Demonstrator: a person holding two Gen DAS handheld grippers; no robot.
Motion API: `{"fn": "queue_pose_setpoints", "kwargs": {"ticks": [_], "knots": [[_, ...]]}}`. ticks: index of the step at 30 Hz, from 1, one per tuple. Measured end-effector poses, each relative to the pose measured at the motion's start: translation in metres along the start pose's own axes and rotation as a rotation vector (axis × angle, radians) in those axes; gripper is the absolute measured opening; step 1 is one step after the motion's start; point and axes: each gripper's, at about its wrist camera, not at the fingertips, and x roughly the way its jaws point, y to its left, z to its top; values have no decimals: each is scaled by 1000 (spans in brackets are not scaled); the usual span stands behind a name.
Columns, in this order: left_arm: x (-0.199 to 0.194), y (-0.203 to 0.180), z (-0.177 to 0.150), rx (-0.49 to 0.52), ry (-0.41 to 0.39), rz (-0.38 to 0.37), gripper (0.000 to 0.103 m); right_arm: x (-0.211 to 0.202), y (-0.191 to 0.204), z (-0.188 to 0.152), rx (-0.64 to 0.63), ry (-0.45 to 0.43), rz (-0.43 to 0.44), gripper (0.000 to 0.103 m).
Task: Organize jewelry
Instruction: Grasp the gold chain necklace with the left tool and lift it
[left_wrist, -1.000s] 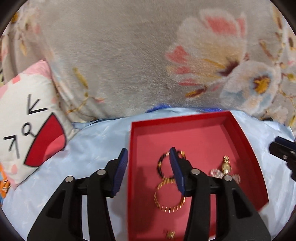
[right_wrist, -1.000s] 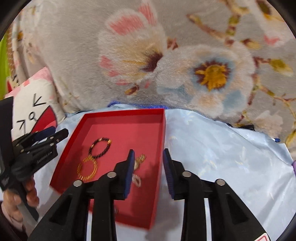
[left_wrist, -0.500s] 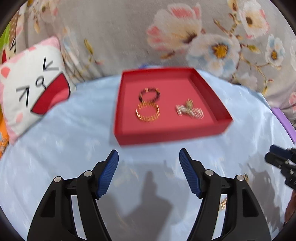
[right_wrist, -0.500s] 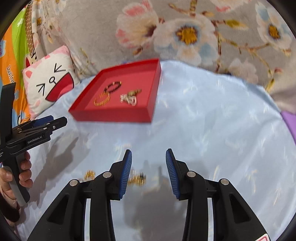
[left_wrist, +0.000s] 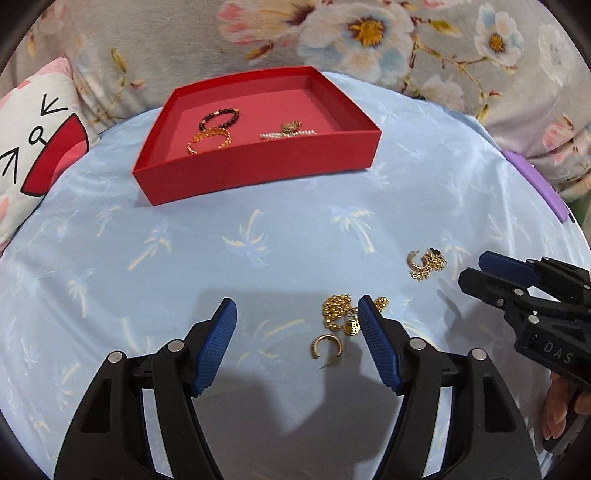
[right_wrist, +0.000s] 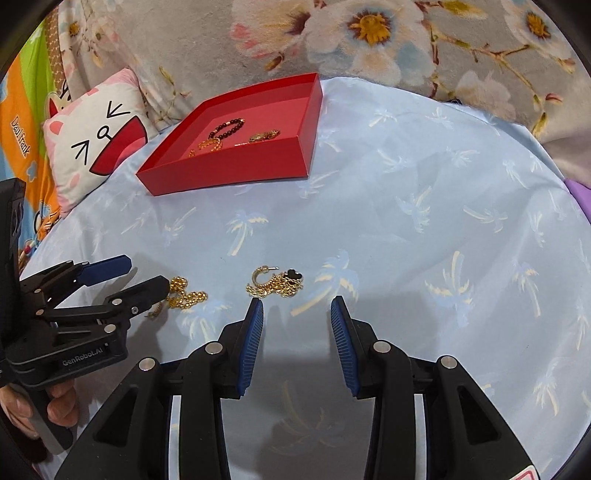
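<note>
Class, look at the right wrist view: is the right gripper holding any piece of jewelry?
No. The right gripper is open and empty, and the gold earring cluster lies on the blue cloth just beyond its fingertips.

A red tray (left_wrist: 258, 168) sits far on a pale blue, palm-printed cloth (left_wrist: 184, 240); gold chains (left_wrist: 338, 310) lie near; a grey floral blanket (left_wrist: 166, 48) lies behind.

place: home, bedroom | signs: bed under a light blue palm-print sheet (left_wrist: 258, 229) | plush flowered blanket (left_wrist: 184, 44) behind | cartoon cat pillow (right_wrist: 92, 136) | colourful cartoon bedding (right_wrist: 22, 122) at the side
</note>
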Motion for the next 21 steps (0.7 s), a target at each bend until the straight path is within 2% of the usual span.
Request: {"fn": "queue_pose_setpoints", "kwargs": {"ticks": [8, 10, 12, 14, 15, 17, 21], "knots": [[11, -13, -2, 35, 21, -3, 57, 2, -4, -2, 15, 7, -3, 38], [11, -16, -1, 44, 16, -2, 49, 2, -4, -2, 17, 8, -3, 38], [11, -17, -1, 51, 9, -10, 35, 3, -3, -2, 13, 10, -2, 38], [10, -18, -1, 55, 6, -18, 27, 4, -2, -3, 9, 13, -1, 38], [10, -18, 0, 54, 5, -26, 15, 4, -1, -3, 6, 14, -1, 38], [10, -17, 0, 50, 5, -38, 5, 5, 0, -3, 2, 14, -1, 38], [5, -13, 2, 33, -2, -59, 4, 6, 2, -1, -1, 12, 9, 38]]}}
